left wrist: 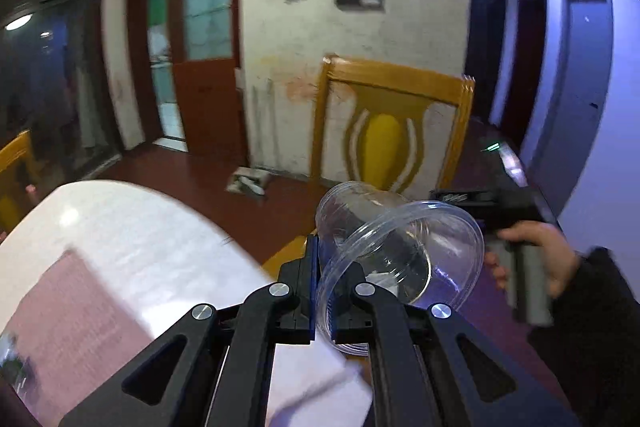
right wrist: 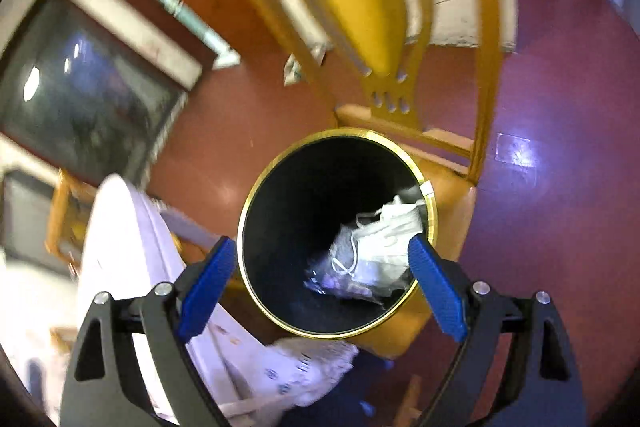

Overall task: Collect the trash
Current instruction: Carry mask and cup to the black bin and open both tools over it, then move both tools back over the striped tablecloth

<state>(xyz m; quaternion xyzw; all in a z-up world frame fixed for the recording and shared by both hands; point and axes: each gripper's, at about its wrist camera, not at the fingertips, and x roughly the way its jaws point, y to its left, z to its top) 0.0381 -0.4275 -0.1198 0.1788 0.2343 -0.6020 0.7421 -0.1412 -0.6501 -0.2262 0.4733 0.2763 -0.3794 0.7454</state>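
My left gripper (left wrist: 322, 291) is shut on the rim of a clear plastic container (left wrist: 396, 251) and holds it in the air past the white table's edge. My right gripper (right wrist: 320, 263) is open and empty, right above a black trash bin with a gold rim (right wrist: 256, 195). The bin stands on a wooden chair's seat (right wrist: 452, 203). Inside the bin lie crumpled white masks and wrappers (right wrist: 380, 243). The right hand and its gripper handle (left wrist: 524, 267) show in the left wrist view.
A white table with a pinkish cloth (left wrist: 120, 247) is at the left; its edge shows in the right wrist view (right wrist: 120, 227). A yellow wooden chair back (left wrist: 388, 131) stands ahead. The floor is red-brown (right wrist: 560, 67). Paper litter (left wrist: 248, 183) lies by the wall.
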